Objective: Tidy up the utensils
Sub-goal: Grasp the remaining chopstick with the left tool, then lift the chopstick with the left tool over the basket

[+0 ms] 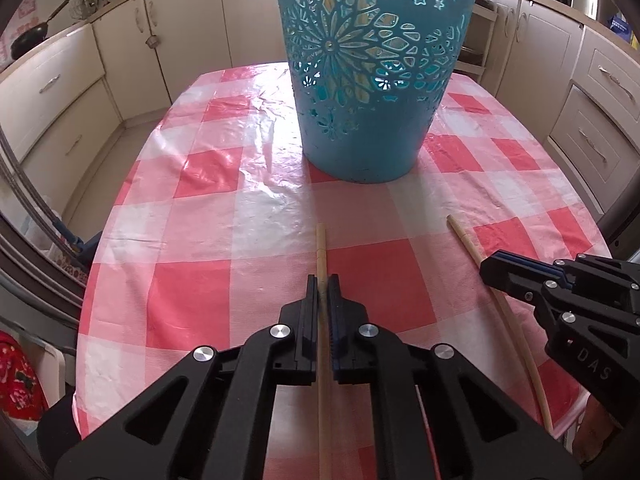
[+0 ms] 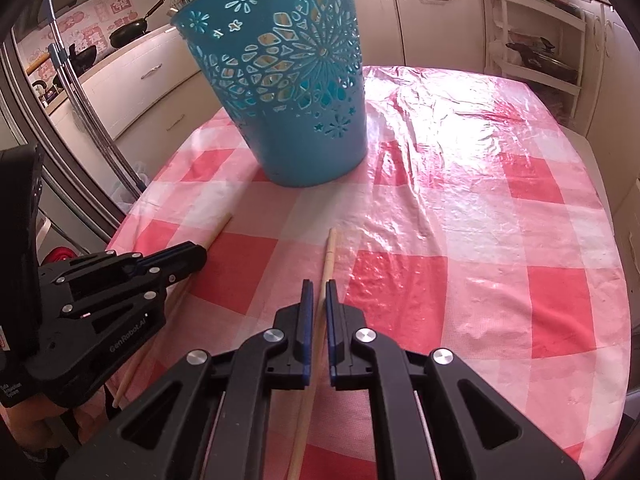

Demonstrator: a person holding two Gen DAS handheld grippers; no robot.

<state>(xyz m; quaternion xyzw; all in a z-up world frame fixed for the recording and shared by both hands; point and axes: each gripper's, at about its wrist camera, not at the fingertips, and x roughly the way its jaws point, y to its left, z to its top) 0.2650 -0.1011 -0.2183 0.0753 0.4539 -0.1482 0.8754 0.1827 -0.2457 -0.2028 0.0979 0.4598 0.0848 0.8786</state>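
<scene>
Two long pale wooden sticks lie on the red-and-white checked tablecloth point(image 1: 208, 288), both pointing toward a tall teal cut-out basket point(image 1: 372, 80) point(image 2: 288, 80). My left gripper point(image 1: 322, 284) is shut on one stick point(image 1: 321, 248), whose tip juts out ahead of the pads. In the right wrist view this gripper point(image 2: 202, 254) appears at the left with its stick point(image 2: 218, 228). My right gripper point(image 2: 319, 286) is shut on the other stick point(image 2: 330, 252); the left wrist view has it point(image 1: 486, 270) at the right with that stick point(image 1: 464, 236). Pale wooden pieces show through the basket's holes.
The basket stands at the table's far middle. Cream kitchen cabinets point(image 1: 60, 92) ring the table, with dark pans point(image 2: 128, 30) on the counter. Metal poles point(image 2: 92, 120) lean by the table's left edge. A white shelf rack point(image 2: 536, 40) stands at the back right.
</scene>
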